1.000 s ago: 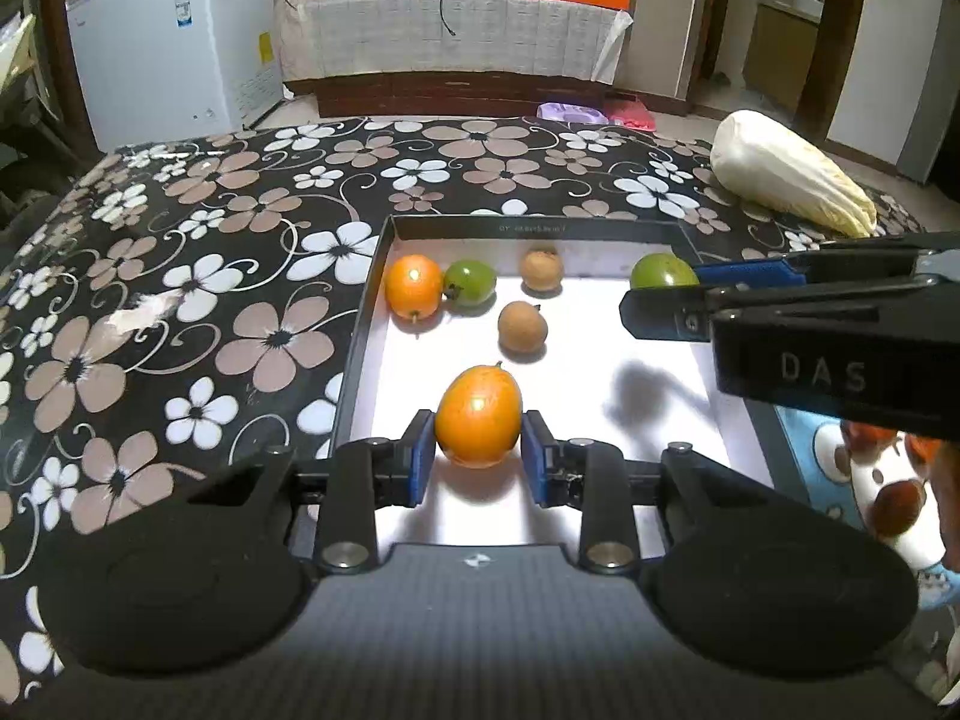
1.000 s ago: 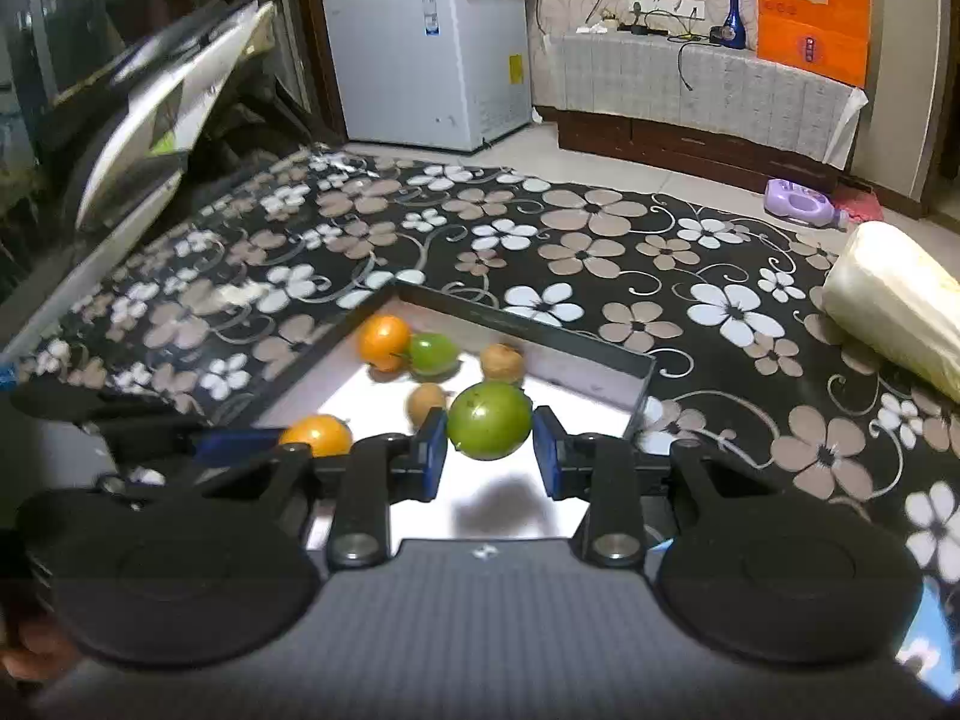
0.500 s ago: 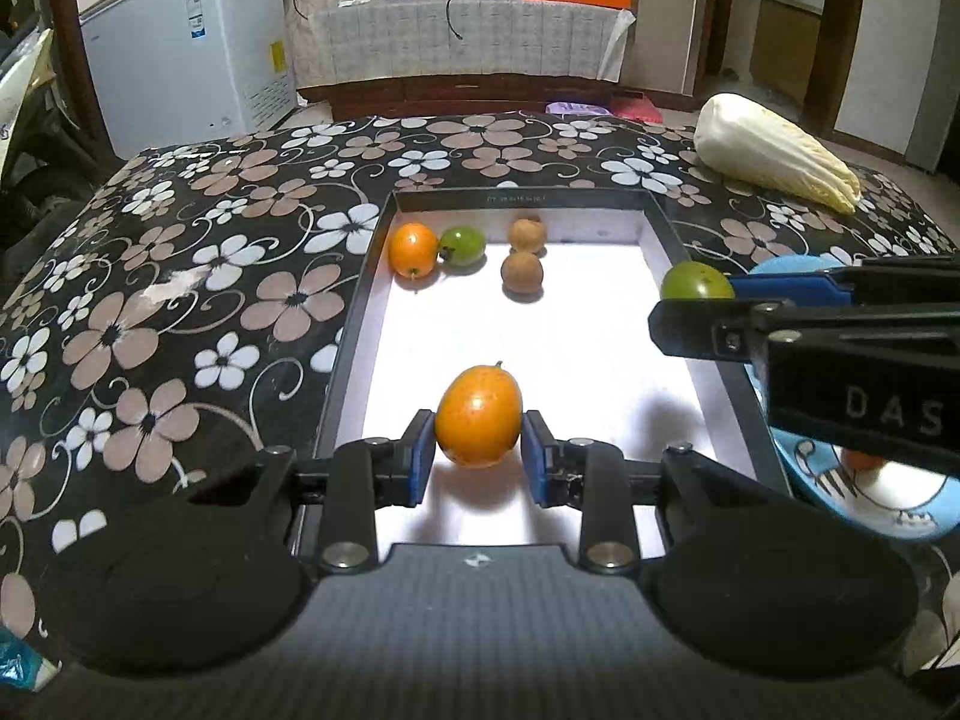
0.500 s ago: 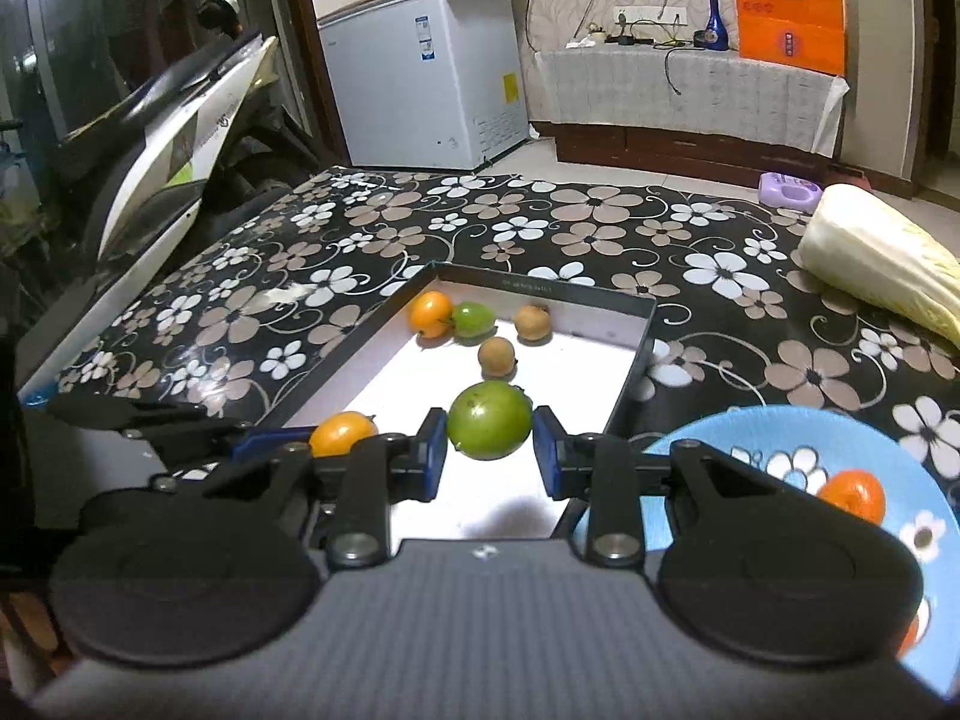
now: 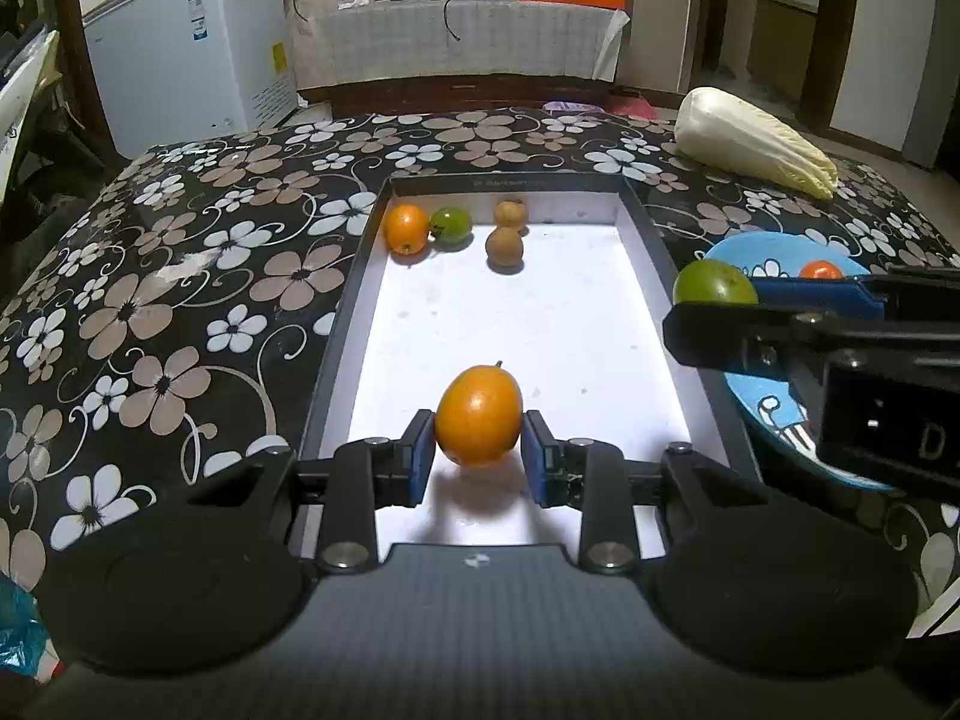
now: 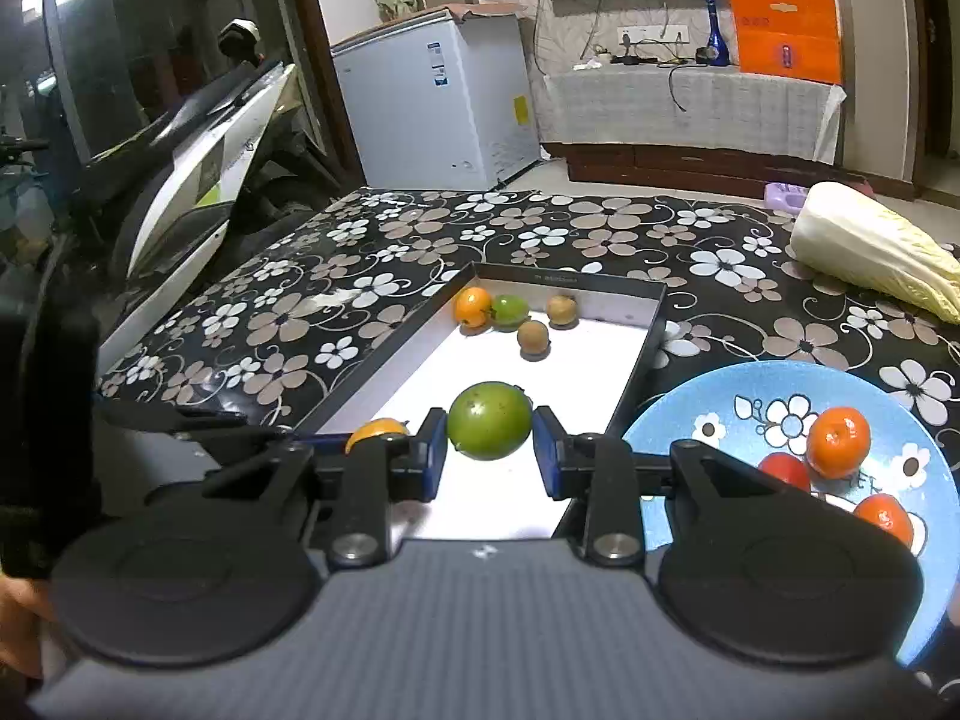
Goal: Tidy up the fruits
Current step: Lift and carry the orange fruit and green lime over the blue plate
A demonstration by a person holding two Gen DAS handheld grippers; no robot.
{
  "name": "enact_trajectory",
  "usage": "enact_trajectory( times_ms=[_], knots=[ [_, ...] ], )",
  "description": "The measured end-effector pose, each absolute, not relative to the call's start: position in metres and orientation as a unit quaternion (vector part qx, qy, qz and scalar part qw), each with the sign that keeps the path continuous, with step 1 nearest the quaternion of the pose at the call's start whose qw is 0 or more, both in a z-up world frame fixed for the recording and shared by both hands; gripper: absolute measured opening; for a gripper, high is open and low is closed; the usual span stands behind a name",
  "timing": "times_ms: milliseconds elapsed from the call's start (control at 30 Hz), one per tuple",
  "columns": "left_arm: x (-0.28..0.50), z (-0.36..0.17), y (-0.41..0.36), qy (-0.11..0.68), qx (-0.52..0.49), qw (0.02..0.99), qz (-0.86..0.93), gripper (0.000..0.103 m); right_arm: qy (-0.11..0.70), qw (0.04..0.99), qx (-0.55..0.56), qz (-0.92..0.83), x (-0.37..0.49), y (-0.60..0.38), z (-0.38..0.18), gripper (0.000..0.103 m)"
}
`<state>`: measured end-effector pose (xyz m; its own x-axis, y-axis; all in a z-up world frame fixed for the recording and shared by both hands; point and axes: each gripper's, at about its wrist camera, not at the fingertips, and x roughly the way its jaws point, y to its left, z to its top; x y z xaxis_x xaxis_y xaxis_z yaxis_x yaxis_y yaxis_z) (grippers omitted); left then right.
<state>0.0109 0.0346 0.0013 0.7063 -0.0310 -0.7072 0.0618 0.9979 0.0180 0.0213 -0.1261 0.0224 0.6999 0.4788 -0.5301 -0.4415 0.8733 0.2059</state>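
1. Left wrist view: left gripper (image 5: 478, 449) pinching a smooth oval orange fruit (image 5: 478, 414) across its middle, above the near end of the black-rimmed white tray (image 5: 345, 312). Probably light, firm, slippery-skinned; best gripped at the widest girth. Raised tray rim to clear.

2. Right wrist view: right gripper (image 6: 489, 453) clamped on a round green fruit (image 6: 490, 420), near the tray's right edge. Blue floral plate (image 6: 678, 426) just beside, roomy on its left side.

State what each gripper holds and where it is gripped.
Left gripper pinches the orange fruit by its two sides. Right gripper pinches the green fruit likewise.
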Motion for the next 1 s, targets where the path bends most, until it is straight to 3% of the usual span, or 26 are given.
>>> enact_trajectory(
  times_ms=[1000],
  knots=[
    [0.022,0.002,0.019,0.381,0.017,0.923,-0.038,0.036,0.291,0.926,0.056,0.234,0.022,-0.160,0.026,0.034]
  ],
)
